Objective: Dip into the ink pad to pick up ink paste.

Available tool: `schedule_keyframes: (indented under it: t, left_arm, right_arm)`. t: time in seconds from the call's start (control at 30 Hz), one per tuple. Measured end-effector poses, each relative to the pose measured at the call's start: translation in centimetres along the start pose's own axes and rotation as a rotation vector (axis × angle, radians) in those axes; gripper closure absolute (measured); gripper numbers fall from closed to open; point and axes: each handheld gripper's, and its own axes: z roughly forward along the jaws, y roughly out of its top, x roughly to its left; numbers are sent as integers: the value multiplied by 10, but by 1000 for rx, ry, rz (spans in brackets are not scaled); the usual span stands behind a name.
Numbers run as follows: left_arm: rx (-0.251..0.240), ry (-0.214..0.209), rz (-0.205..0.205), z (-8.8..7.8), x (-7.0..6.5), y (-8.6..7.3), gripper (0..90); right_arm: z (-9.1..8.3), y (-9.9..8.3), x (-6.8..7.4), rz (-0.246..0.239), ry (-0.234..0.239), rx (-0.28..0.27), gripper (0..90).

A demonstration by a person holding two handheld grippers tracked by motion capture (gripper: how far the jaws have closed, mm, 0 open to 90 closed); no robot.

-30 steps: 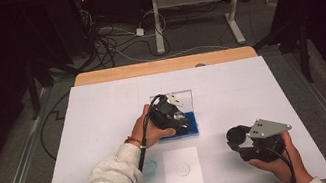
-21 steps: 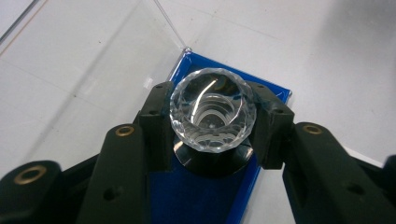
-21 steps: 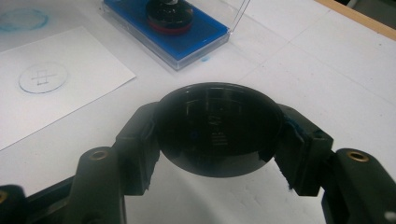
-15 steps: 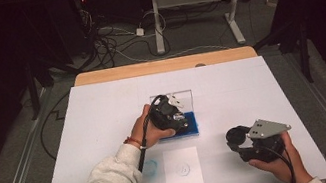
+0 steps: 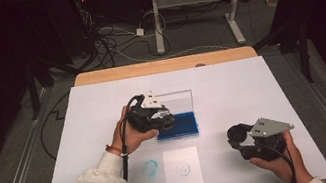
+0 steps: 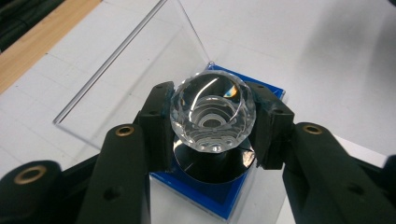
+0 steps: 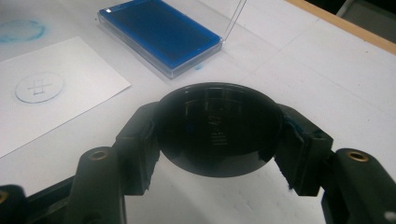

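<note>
My left gripper (image 6: 211, 122) lifted off blue ink pad (image 5: 177, 125) since a second ago, jaws clamped on clear-handled stamp (image 6: 212, 114). Right gripper (image 7: 217, 140) unmoved, gripping black round cap (image 7: 219, 128). White table (image 5: 251, 86); dark room, floor cables (image 5: 111, 39).

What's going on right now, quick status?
Left tool shut on crystal stamp above blue ink pad. Right tool shut on black cap. Nothing in the way.

The room is kept dark; a grey floor (image 5: 17, 142) is strewn with black cables (image 5: 111, 39); a white-legged desk frame (image 5: 192, 10) is seen beyond the wooden table edge (image 5: 161, 66), which is covered by white sheeting (image 5: 231, 84).
</note>
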Motion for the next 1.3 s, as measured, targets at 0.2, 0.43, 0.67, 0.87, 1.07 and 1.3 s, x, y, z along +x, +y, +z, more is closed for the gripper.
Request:
schedule_keyframes:
  t: [0.2, 0.43, 0.67, 0.87, 1.07, 1.3]
  left_arm:
    - [-64, 5, -16, -16, -4, -14, 547]
    - [-88, 34, -14, -30, -4, -22, 547]
    - [-112, 47, -13, -47, -6, -27, 547]
    - [-123, 51, -7, -57, -10, -29, 547]
    - [-118, 38, 4, -58, -15, -31, 547]
    - [-113, 29, 16, -61, -19, -33, 547]
  right_arm:
    - [-1, 0, -2, 4, -8, -10, 384]
    - [-2, -1, -3, 0, -11, -15, 384]
    - [-2, 1, -4, 0, -9, -20, 384]
    - [-2, 0, -4, 1, -10, -20, 384]
    - [-4, 1, -4, -1, -14, -23, 384]
    - [-3, 0, -3, -2, -12, -18, 384]
